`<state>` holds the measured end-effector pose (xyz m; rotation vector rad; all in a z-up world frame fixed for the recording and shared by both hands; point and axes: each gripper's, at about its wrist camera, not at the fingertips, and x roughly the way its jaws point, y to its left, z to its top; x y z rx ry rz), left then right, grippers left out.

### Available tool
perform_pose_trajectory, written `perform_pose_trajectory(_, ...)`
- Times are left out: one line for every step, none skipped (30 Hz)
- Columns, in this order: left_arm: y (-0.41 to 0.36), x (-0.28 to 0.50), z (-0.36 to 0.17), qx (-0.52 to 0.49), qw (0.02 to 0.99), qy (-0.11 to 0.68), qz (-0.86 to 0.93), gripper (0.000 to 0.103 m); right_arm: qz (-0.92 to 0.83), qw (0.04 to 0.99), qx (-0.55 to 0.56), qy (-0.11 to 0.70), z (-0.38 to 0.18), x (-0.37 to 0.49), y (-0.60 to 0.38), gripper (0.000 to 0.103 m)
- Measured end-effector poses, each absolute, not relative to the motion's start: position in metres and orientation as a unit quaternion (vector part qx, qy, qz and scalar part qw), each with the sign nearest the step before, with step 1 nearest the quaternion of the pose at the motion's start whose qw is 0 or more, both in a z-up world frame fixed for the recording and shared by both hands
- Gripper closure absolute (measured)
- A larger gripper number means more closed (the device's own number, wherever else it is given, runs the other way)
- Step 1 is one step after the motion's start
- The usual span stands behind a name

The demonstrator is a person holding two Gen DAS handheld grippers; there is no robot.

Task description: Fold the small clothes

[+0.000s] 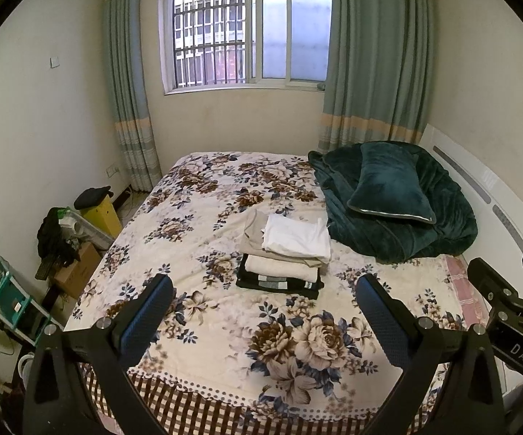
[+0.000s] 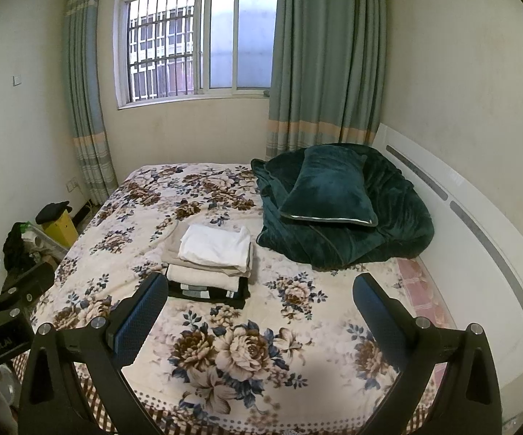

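Currently both the left gripper (image 1: 263, 306) and right gripper (image 2: 259, 304) stand wide apart, empty. The clothes stack (image 1: 285, 253) rests mid-bed (image 1: 196, 217). Fabric appears light, limp; the white top piece (image 1: 297, 235) is best pinched at a corner edge.

A cream bed cover (image 1: 225, 326) carries large brown and beige roses with dark blue leaves; its near hem shows a dotted white band above a brown-and-white check. On it, the stack of folded clothes (image 1: 283, 253) runs from a white cotton piece (image 1: 297, 235) on top, through beige and cream layers, to a black garment (image 1: 279, 284) with grey and white patches. A deep teal plush pillow (image 1: 391, 185) with pale piping lies on a matching teal blanket (image 1: 424, 232). Grey-green curtains (image 1: 373, 54) bear peach and cream stripes. The gripper pads (image 1: 145, 315) are blue on black frames. A yellow box (image 1: 102, 214) stands by the off-white wall.
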<state>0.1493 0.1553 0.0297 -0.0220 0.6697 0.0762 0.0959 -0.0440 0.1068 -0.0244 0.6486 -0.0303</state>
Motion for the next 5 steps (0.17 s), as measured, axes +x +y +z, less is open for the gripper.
perform_pose_trajectory(0.1556, 0.1492, 0.0298, -0.01, 0.943, 0.329, 0.038, 0.0, -0.015, 0.948, -0.012, 0.318, 0.1067, 0.0961, -0.0434, 0.0)
perform_pose_trajectory(0.1555, 0.1484, 0.0305, -0.01, 0.944, 0.328, 0.039, 0.0, -0.015, 0.948, -0.013, 0.318, 0.1067, 0.0949, -0.0433, 0.0)
perform_pose_trajectory(0.1553, 0.1477, 0.0314, -0.01, 0.944, 0.327, 0.04, 0.0, -0.015, 0.948, -0.013, 0.319, 0.1066, 0.0956, -0.043, 0.0)
perform_pose_trajectory(0.1567, 0.1445, 0.0314, -0.011, 0.944, 0.326, 0.043, 0.0, -0.016, 0.948, -0.013, 0.318, 0.1069, 0.0937, -0.0435, 0.0)
perform_pose_trajectory(0.1568, 0.1434, 0.0324, -0.012, 0.944, 0.326, 0.043, 0.0, -0.016, 0.948, -0.012, 0.319, 0.107, 0.0947, -0.0437, 0.0)
